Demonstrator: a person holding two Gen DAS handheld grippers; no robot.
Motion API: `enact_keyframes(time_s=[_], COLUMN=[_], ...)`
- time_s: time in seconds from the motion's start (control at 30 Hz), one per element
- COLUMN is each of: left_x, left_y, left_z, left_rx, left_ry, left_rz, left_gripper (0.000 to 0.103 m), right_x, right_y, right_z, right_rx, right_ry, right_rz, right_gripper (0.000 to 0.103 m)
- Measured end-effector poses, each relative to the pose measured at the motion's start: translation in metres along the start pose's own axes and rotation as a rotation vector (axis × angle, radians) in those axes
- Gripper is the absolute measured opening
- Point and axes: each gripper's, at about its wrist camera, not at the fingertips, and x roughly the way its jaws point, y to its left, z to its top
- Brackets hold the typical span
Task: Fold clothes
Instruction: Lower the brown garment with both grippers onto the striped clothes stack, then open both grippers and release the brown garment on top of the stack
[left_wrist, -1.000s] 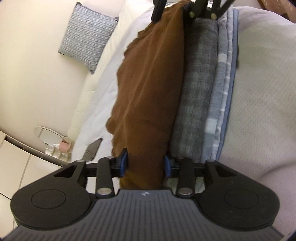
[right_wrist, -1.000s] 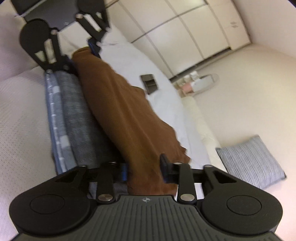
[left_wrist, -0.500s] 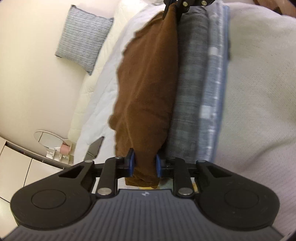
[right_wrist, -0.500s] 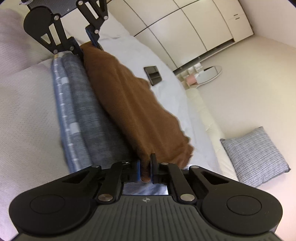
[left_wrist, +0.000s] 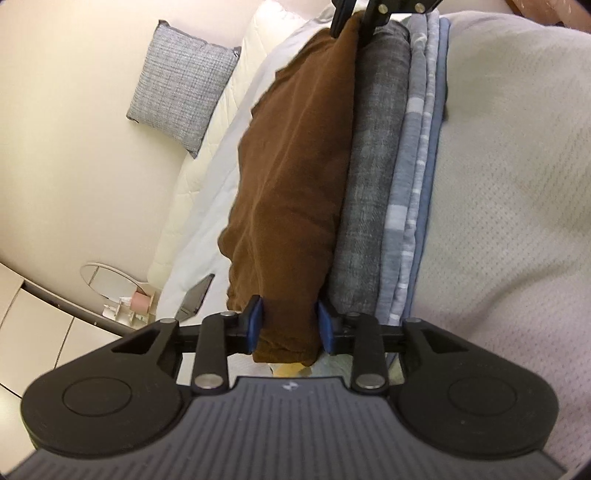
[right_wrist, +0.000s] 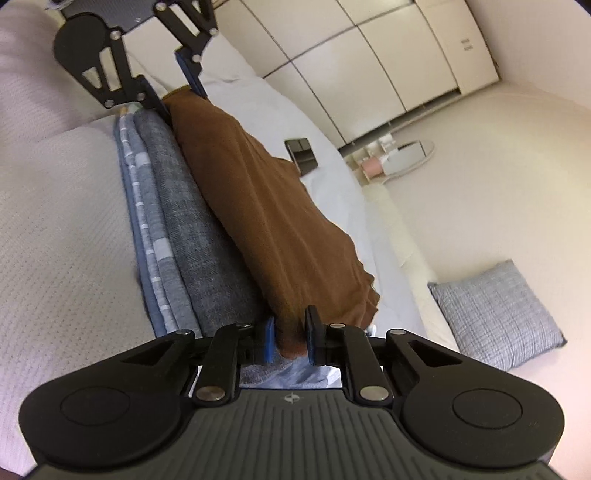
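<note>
Grey cushion (right_wrist: 496, 314) on the floor, dark phone (right_wrist: 301, 156) on white bedding (right_wrist: 332, 192), oval mirror (right_wrist: 410, 155), wardrobe doors (right_wrist: 369, 62)
</note>
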Motion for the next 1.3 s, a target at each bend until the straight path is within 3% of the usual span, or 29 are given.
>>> enact_keyframes(time_s=[0.1, 0.3, 0.47, 0.67, 0.77, 0.9, 1.13, 1.27, 1.3], left_x=[0.005, -0.010, -0.006, -0.017, -0.033, -0.045, -0.006, 0.008, 0.009], left_y=[0.003, 0.002, -0.011, 0.012, 0.028, 0.052, 0.067, 0.046, 0.041], left_z=[0.001, -0.001, -0.007, -0.010, -0.014, -0.011, 0.020, 0.017, 0.016], left_rx=[-0.022, -0.058, -0.023, -0.029, -0.095, -0.207, -0.311, -0.249, -0.238], left_ry=[0.000, -0.020, -0.002, 0.002, -0.028, -0.065, -0.066, -0.036, -0.032], left_rz=[-0.011, -0.008, -0.026, -0.075, -0.079, -0.073, -0.154, -0.206, -0.214], left_gripper=[0.016, 0.014, 0.015, 0.020, 0.020, 0.020, 0.019, 0.000, 0.000], right_x=[0.010, -0.007, 0.000, -0.023, -0.047, -0.048, 0.007, 0.007, 0.007], right_y=[-0.006, -0.009, 0.009, 0.009, 0.005, -0.006, -0.028, -0.017, -0.016], right_z=[0.004, 0.004, 0.001, 0.010, 0.019, 0.037, 0.034, 0.023, 0.020], right_rx=[0.028, 0.084, 0.034, 0.020, 0.071, 0.130, 0.381, 0.402, 0.416], right_ry=[0.016, 0.005, 0.042, 0.083, 0.041, 0.007, 0.162, 0.181, 0.184], right_rz=[0.018, 0.013, 0.018, 0.013, 0.023, -0.005, 0.066, 0.086, 0.091], right_gripper=[0.005, 0.005, 0.008, 0.014, 0.014, 0.014, 0.014, 0.008, 0.008])
